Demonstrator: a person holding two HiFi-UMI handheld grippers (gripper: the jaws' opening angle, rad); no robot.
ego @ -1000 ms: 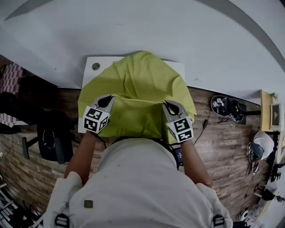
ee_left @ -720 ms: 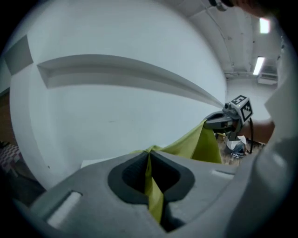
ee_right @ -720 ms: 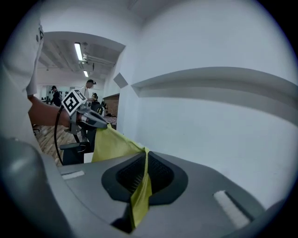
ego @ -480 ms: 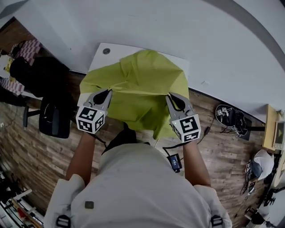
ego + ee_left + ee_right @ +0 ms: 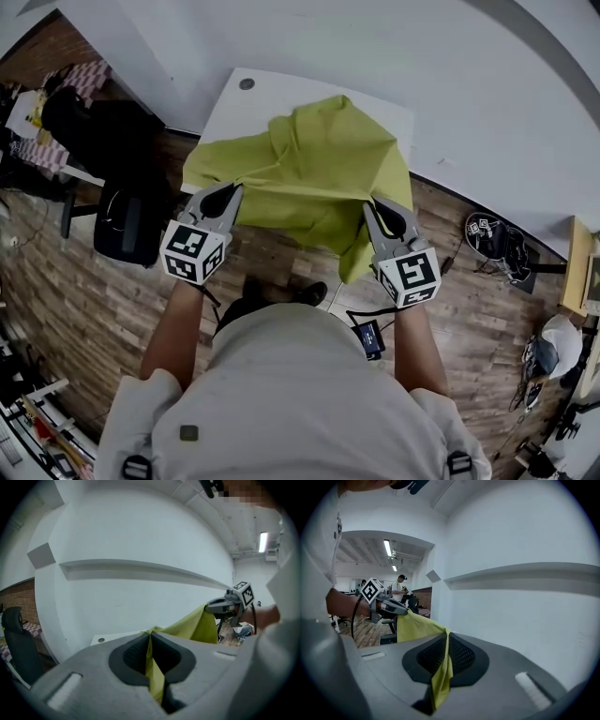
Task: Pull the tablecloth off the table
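Both grippers are clamping the near edge of the lime-green cloth (image 5: pixel 309 169). The left gripper (image 5: pixel 228 191) is pinching a thin fold between its jaws. The right gripper (image 5: pixel 377 202) is doing the same at the other end, with a bit of fabric poking out behind its pads. The cloth is lying bunched and creased over the near part of the white table (image 5: pixel 246 108). Its front edge is being held up in the air between the two grippers, and one corner is hanging down just beside the right one, over the wooden floor (image 5: pixel 75 309). The table's far left corner is showing bare, with a small round hole (image 5: pixel 247 83) in it.

Around it: a black chair (image 5: pixel 127 225) is sitting just left of the table, close by the left gripper. A white wall (image 5: pixel 394 47) is running right behind the table. The person's shoe (image 5: pixel 309 292) is peeking out below the cloth edge, and a small black box (image 5: pixel 367 336) on a cable is showing near the right arm. Further right, a round black thing (image 5: pixel 487 234) with cables is sitting on the floor by the wall.

Writing-wise, the cubes (image 5: pixel 192 253) on both grippers are showing black-and-white square markers, and the box's label is too small to read.
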